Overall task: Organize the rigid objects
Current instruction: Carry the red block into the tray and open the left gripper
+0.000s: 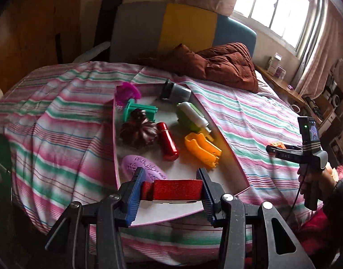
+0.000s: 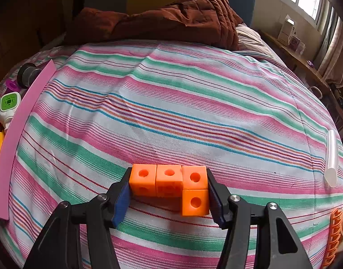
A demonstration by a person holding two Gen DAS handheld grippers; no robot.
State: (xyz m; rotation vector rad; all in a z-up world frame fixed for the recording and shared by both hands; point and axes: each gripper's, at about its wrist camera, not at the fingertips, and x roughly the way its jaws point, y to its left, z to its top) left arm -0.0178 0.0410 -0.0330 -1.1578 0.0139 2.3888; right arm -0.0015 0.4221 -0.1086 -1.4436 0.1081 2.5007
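Tongs gripping toys over a striped bed

Left tongs (image 1: 170, 188), at the bottom centre of the left wrist view, are clenching a red glittery block (image 1: 174, 189) between their blue pads, just above the near rim of a shallow pink-edged tray (image 1: 218, 132). That tray is lying on the bed (image 1: 59, 130), whose cover is showing pink, green and white stripes. Inside the tray, a red cylinder (image 1: 168, 141) is lying in the middle, with an orange plastic piece (image 1: 202, 149) to its right and a dark ribbed ornament (image 1: 139, 131) to its left. A lilac patterned oval (image 1: 142, 164) is sitting near the lower left corner of the tray, just beside the left pad. Higher in the frame are a teal piece (image 1: 137, 111), a magenta comb-like piece (image 1: 127, 94), a green and white device (image 1: 192, 116) and a grey cylinder (image 1: 175, 92).

Right tongs (image 2: 168, 190), at the bottom centre of the right wrist view, are grasping an L-shaped cluster of orange linking cubes (image 2: 169, 180), with both pads pressing on its ends. The cluster is sitting at the bed cover; whether it is touching the cloth is unclear. The same tongs are appearing at the right edge of the left wrist view, held by a hand (image 1: 310, 181). A brown quilt (image 2: 162, 18) is lying bunched at the top of the frame.
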